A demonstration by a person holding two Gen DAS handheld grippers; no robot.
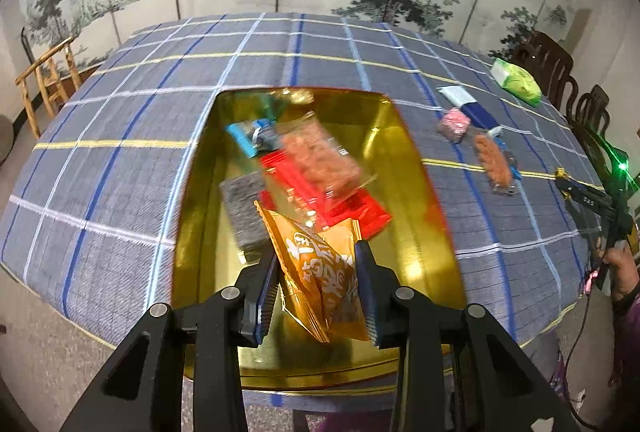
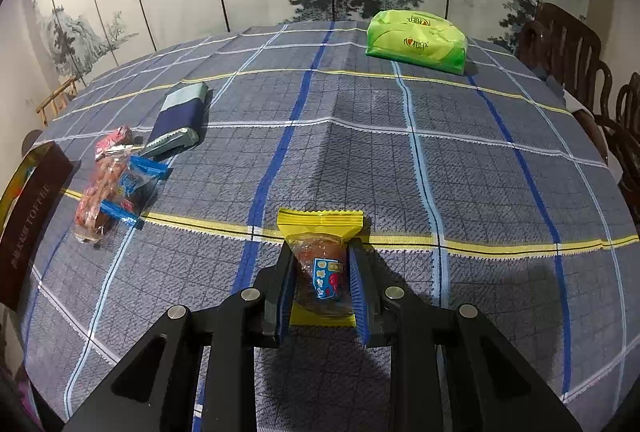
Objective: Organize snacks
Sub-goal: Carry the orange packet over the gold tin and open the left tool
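My left gripper (image 1: 318, 264) is shut on an orange snack packet (image 1: 320, 272) and holds it over the near end of a gold tin (image 1: 420, 192). The tin holds several snacks: a red packet (image 1: 360, 210), a clear pack of reddish pieces (image 1: 320, 160), a blue wrapper (image 1: 248, 138) and a grey block (image 1: 242, 204). My right gripper (image 2: 322, 264) is shut on a yellow-ended snack packet (image 2: 320, 260) at the tablecloth. It shows far right in the left wrist view (image 1: 568, 184). Loose snacks (image 2: 116, 184) lie to its left.
A green tissue pack (image 2: 418, 40) lies at the far side of the checked tablecloth (image 2: 440, 160). A blue and pale box (image 2: 182, 112) lies beside the loose snacks. The tin's brown wall (image 2: 28, 216) stands at the left edge. Dark chairs (image 2: 568, 44) stand at the right.
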